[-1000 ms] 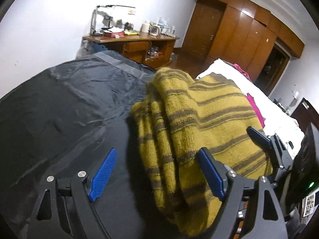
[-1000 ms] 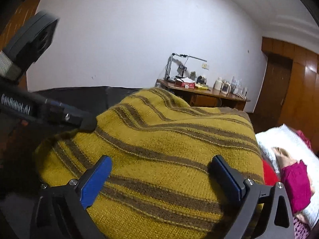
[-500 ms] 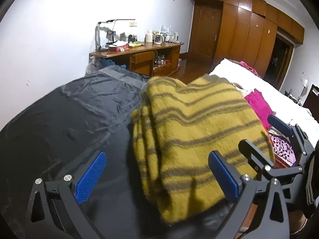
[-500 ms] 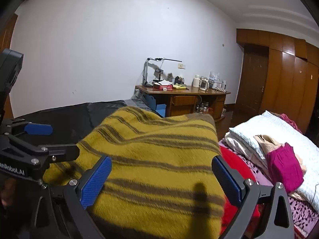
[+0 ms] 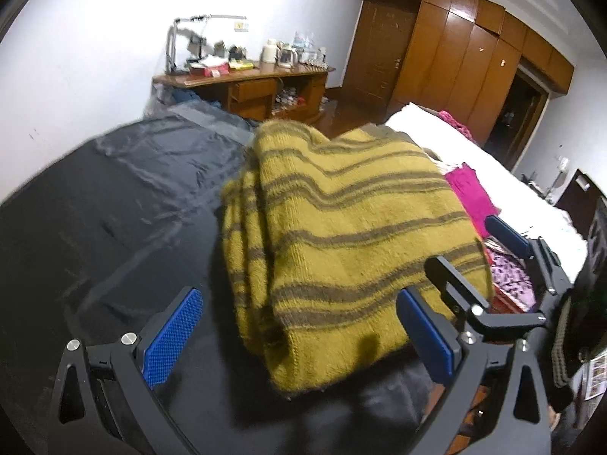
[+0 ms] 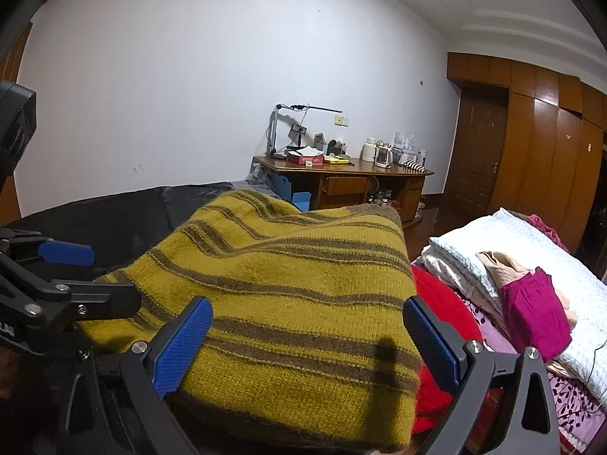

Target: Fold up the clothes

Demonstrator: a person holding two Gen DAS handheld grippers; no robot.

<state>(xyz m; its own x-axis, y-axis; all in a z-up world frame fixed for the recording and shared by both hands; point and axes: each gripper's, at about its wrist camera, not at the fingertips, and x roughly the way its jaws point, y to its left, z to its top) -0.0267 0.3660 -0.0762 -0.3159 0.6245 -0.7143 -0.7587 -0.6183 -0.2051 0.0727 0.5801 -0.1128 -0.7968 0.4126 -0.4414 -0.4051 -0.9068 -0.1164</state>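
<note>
- Knitwear was the matter in hand: a mustard-yellow sweater with brown stripes (image 5: 341,235) lay folded into a thick, layered bundle on the black sheet (image 5: 114,197) that covered the work surface, its right edge near the red cloth (image 6: 440,303) and the heap of clothes on the white bed (image 6: 569,295).
- The left gripper (image 5: 299,333) stood as wide as it goes; its jaws had just been opening, and its blue pads (image 5: 170,337) pressed on nothing, the near end of the sweater lying between and beyond them.
- The right gripper (image 6: 311,345) was likewise spread wide above the sweater's near edge, gripping nothing.
- The sweater looked soft, bulky and of moderate weight; I judged it would sag and slide apart at the stacked folds if lifted by a single layer.
- The fuzzy knit seemed unlikely to slip from ribbed pads, though loose yarn could snag.
- Best purchase, in my judgement, was at the two near corners, pinching through all the layers together, or under the folded left edge (image 5: 242,250) where the layers showed.
</note>
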